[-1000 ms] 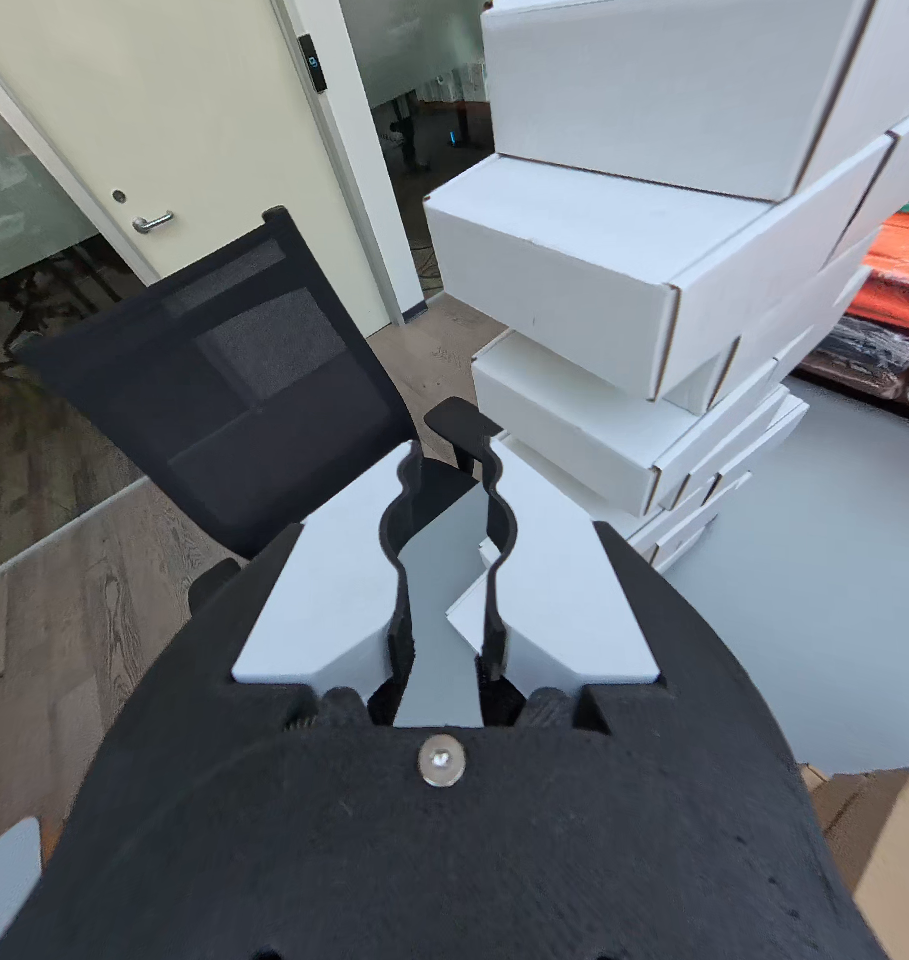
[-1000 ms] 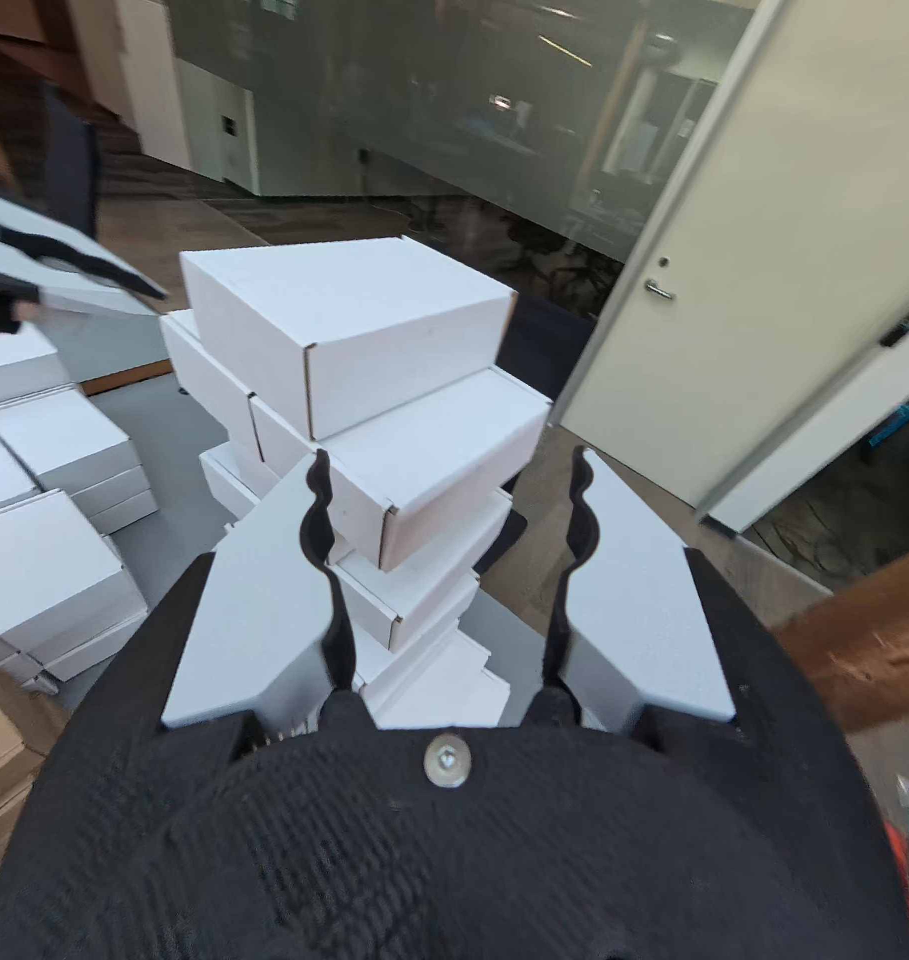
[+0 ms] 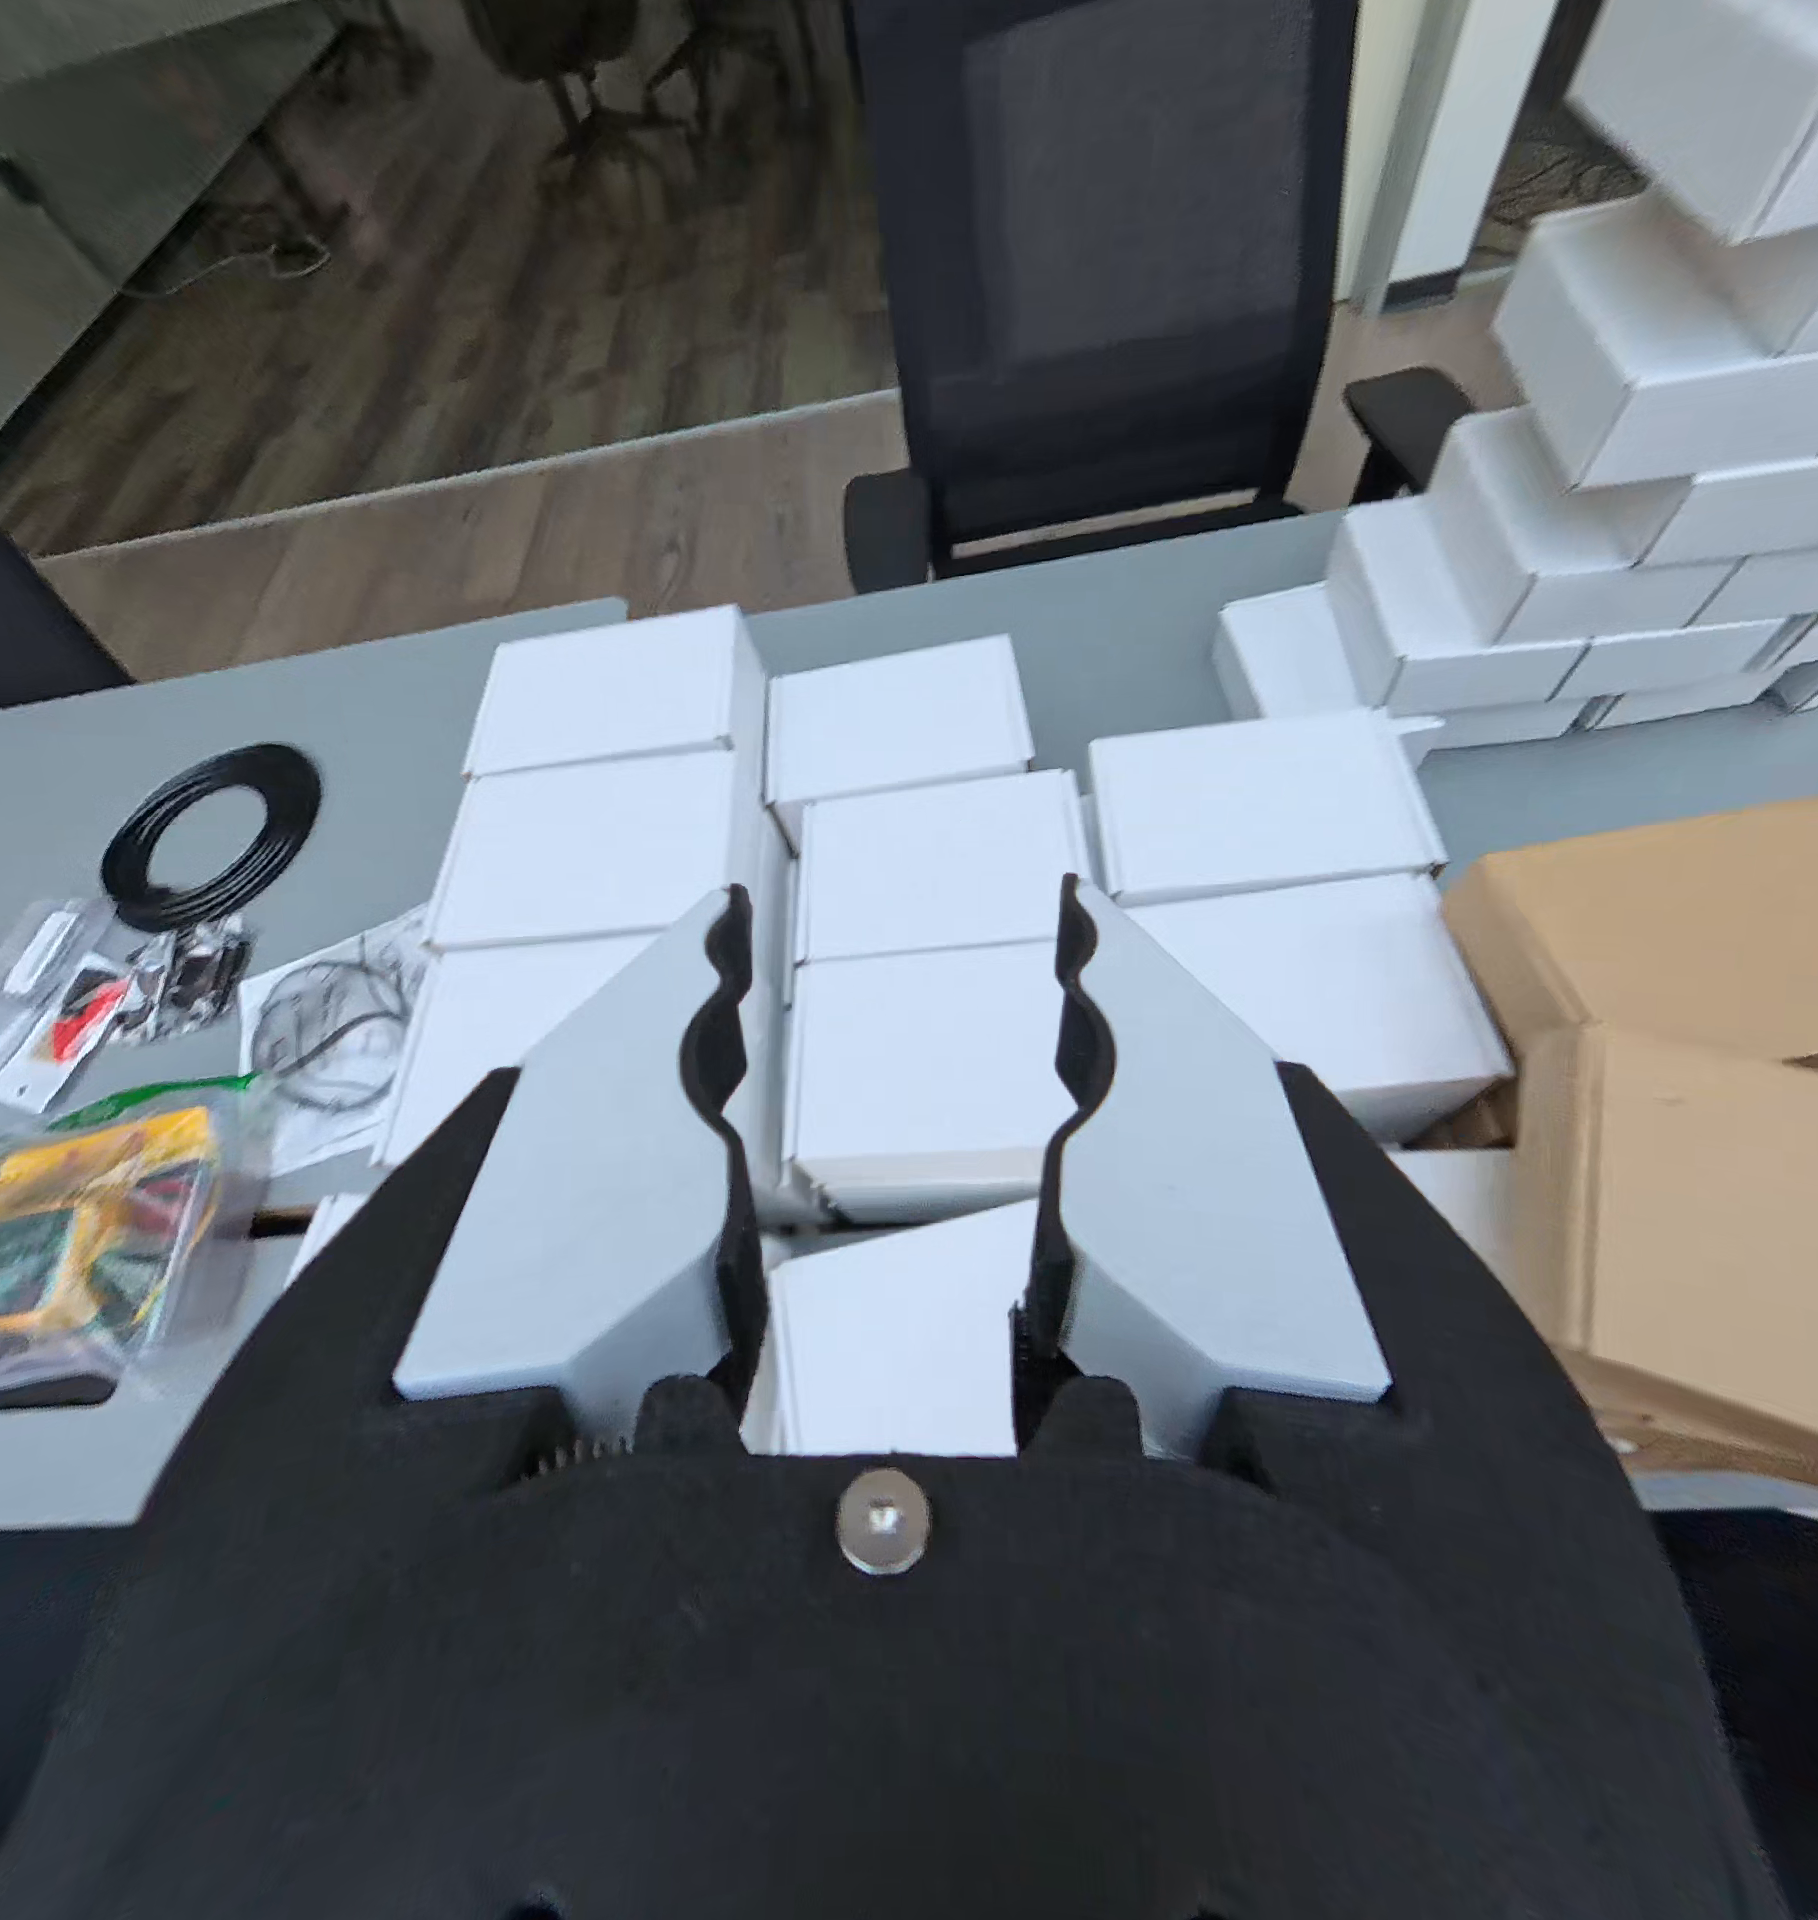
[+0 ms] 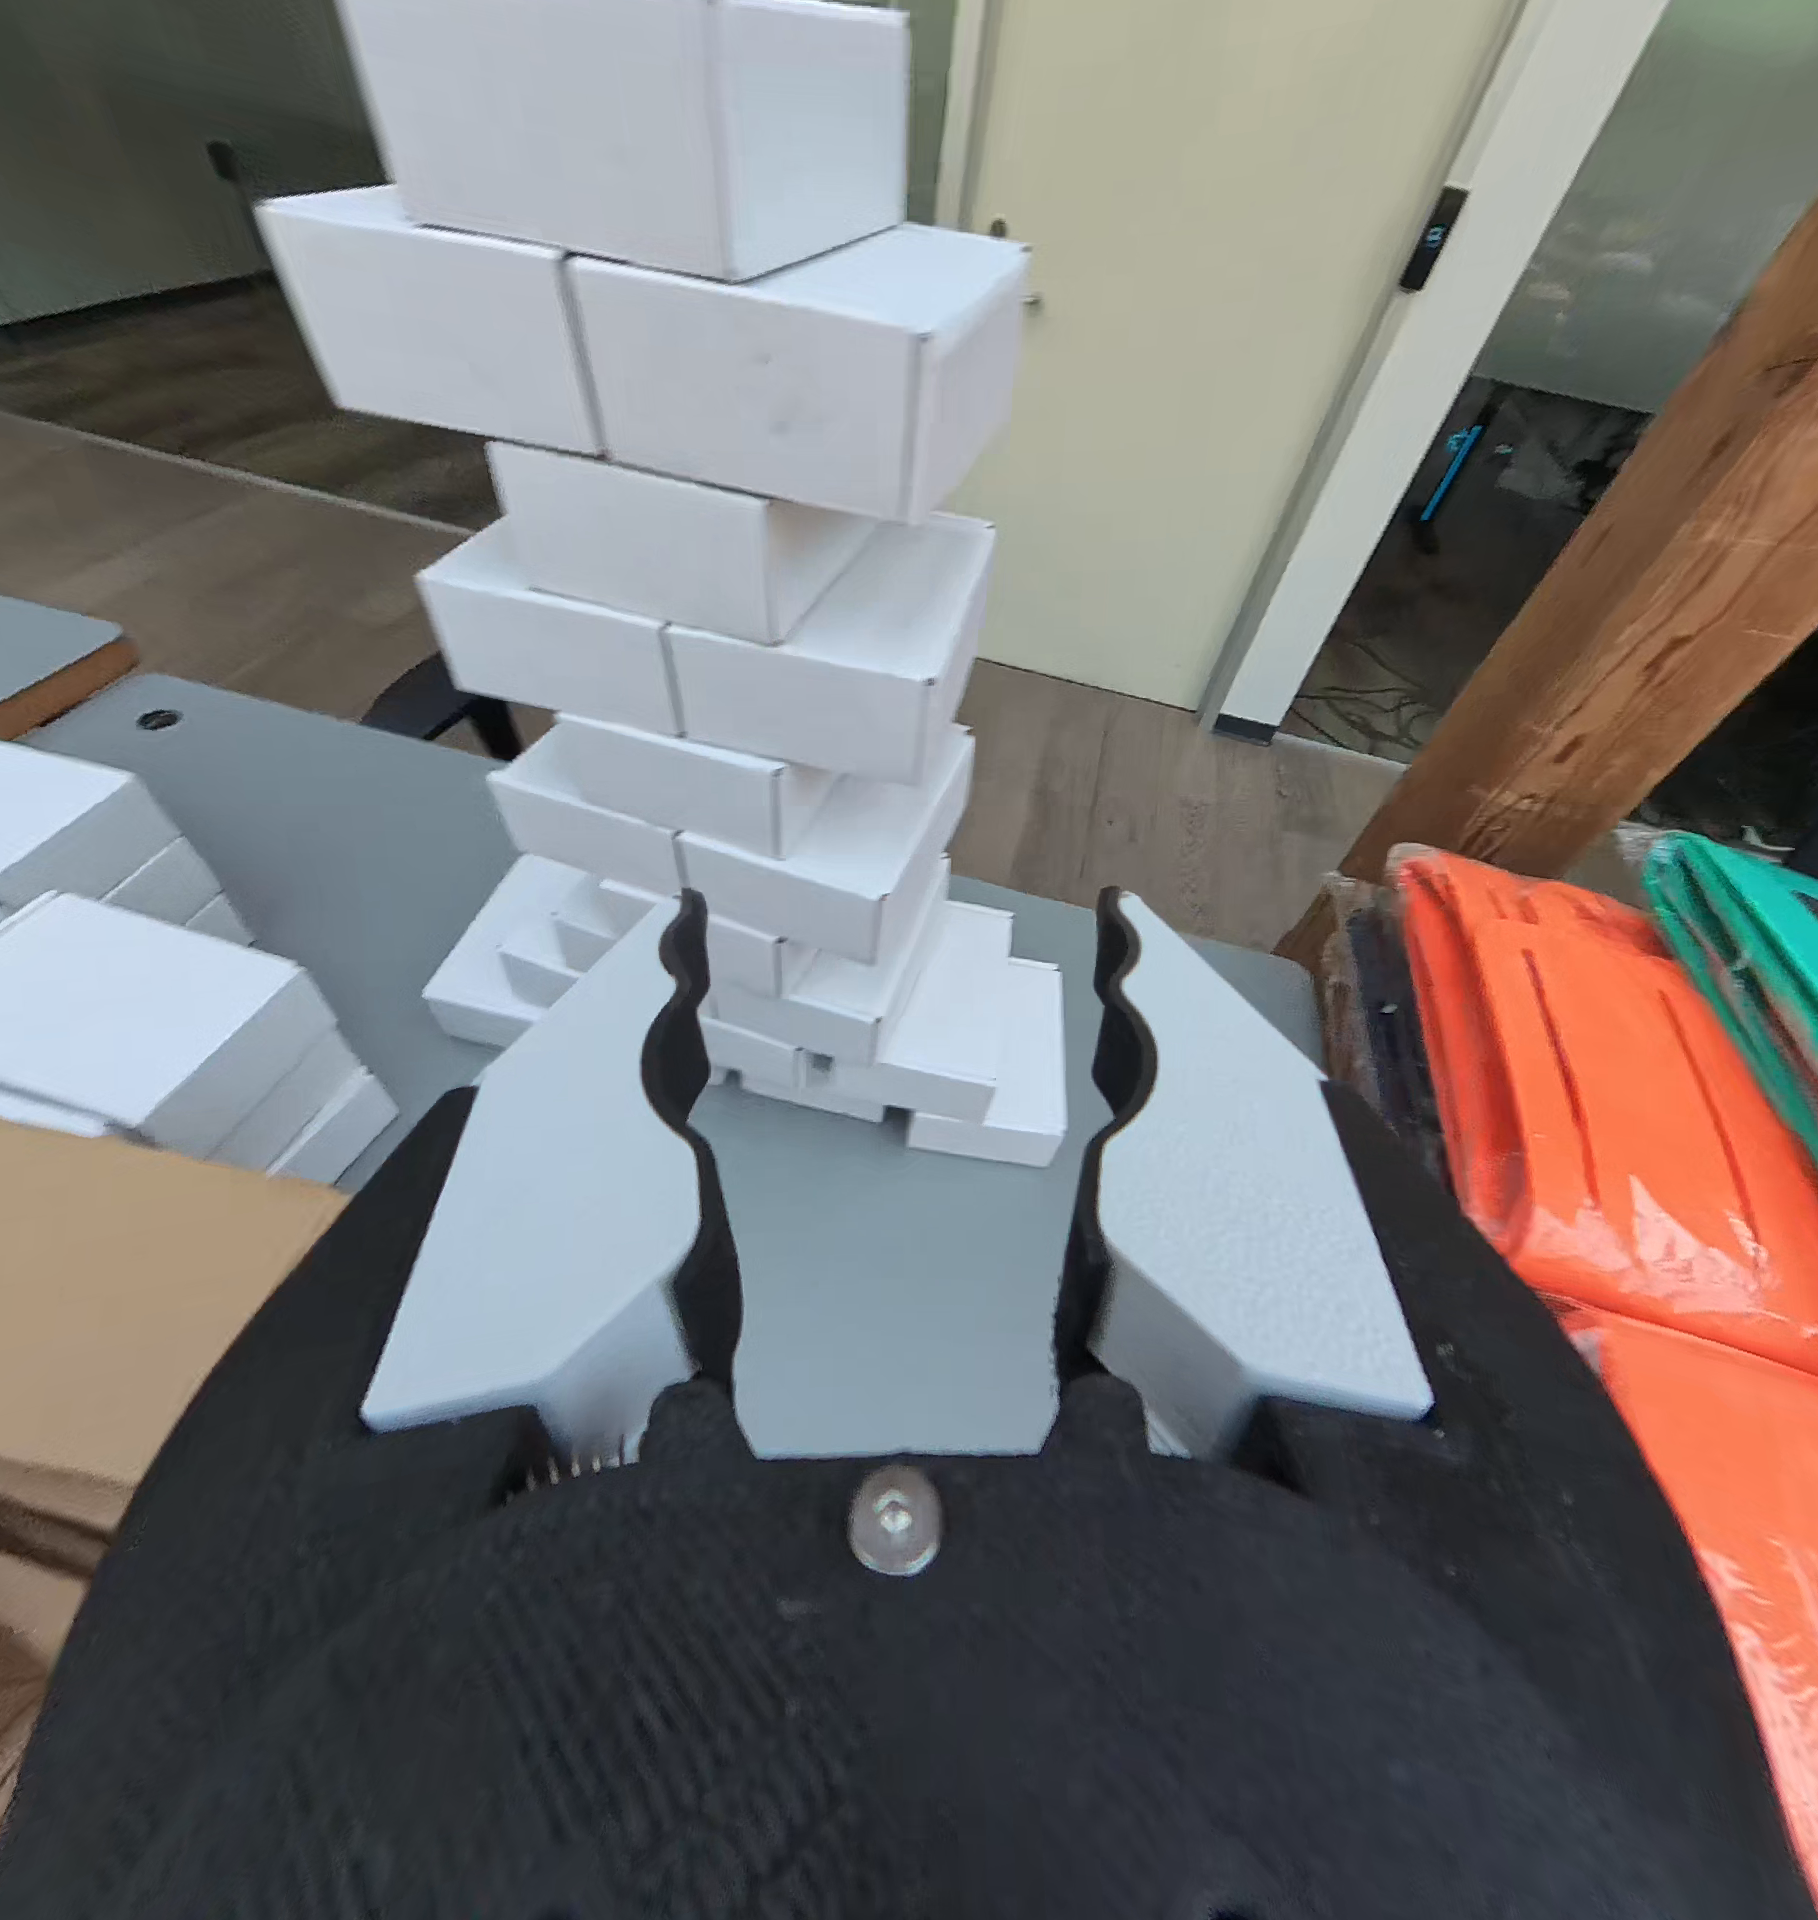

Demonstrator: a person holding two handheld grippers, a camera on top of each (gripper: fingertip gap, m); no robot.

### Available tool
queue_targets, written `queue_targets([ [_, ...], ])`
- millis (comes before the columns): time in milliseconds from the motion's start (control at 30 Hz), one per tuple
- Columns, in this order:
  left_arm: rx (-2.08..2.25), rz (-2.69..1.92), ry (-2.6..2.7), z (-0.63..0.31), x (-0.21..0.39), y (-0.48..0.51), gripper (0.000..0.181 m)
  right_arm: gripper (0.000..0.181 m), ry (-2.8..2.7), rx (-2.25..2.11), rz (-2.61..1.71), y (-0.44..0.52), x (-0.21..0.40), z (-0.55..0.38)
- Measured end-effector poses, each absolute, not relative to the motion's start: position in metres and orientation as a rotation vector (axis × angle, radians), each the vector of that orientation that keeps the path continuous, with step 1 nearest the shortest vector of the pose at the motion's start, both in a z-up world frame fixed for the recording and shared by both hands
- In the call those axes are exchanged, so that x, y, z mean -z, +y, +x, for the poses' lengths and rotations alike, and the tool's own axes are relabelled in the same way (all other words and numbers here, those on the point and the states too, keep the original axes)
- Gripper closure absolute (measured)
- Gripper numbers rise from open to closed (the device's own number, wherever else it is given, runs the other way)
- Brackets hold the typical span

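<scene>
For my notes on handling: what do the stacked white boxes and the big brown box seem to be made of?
Stacked white boxes: likely thin white-faced cardboard, matte; folded seams and brownish cut edges show. Brown box: apparently plain kraft cardboard, matte, with open flaps; the view is too blurred to show any fluting.

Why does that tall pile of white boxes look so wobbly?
The tall tower of white cardboard boxes on the grey table is stacked crookedly: each layer is twisted and shifted against the one below, and upper boxes jut out past lower ones. The open right tool is short of it, not touching.
</scene>
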State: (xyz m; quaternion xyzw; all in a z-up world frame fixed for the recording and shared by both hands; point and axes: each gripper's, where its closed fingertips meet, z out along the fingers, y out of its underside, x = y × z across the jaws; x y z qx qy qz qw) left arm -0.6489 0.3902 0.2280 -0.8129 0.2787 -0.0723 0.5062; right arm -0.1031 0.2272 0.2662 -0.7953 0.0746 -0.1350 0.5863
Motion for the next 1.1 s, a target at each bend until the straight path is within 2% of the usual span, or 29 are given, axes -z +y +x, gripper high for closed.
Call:
queue_targets([
  [167, 0.144, -2.064, 0.639, -0.754, -0.172, 0.394, 0.122, 0.107, -0.134, 0.125, -1.808, 0.245, -0.27, -0.272],
  [267, 0.113, -2.061, 0.68, -0.824, -0.147, 0.403, 0.118, 0.098, -0.3, -0.016, -1.789, 0.259, -0.265, -0.395],
  [367, 0.264, -2.044, 0.733, -0.876, -0.132, 0.414, 0.109, 0.09, -0.395, -0.337, -1.759, 0.279, -0.253, -0.542],
  [467, 0.299, -1.996, 0.887, -0.913, -0.122, 0.419, 0.103, 0.078, -0.619, -0.564, -1.818, 0.304, -0.208, -0.696],
  [600, 0.008, -1.935, 1.104, -0.963, -0.126, 0.429, 0.102, 0.072, -0.966, -0.499, -2.056, 0.365, -0.122, -0.832],
  [700, -0.024, -1.986, 1.028, -1.0, -0.133, 0.438, 0.096, 0.06, -1.072, -0.403, -2.232, 0.411, -0.077, -0.882],
  [867, -0.04, -2.043, 0.866, -1.049, -0.131, 0.426, 0.092, 0.048, -1.333, -0.081, -2.436, 0.444, -0.02, -0.895],
  [1000, -0.073, -2.044, 0.876, -1.072, -0.122, 0.404, 0.095, 0.058, -1.418, 0.038, -2.498, 0.455, -0.007, -0.891],
  [1100, -0.04, -2.056, 0.851, -1.085, -0.115, 0.388, 0.097, 0.058, -1.442, 0.07, -2.541, 0.451, -0.007, -0.888],
])
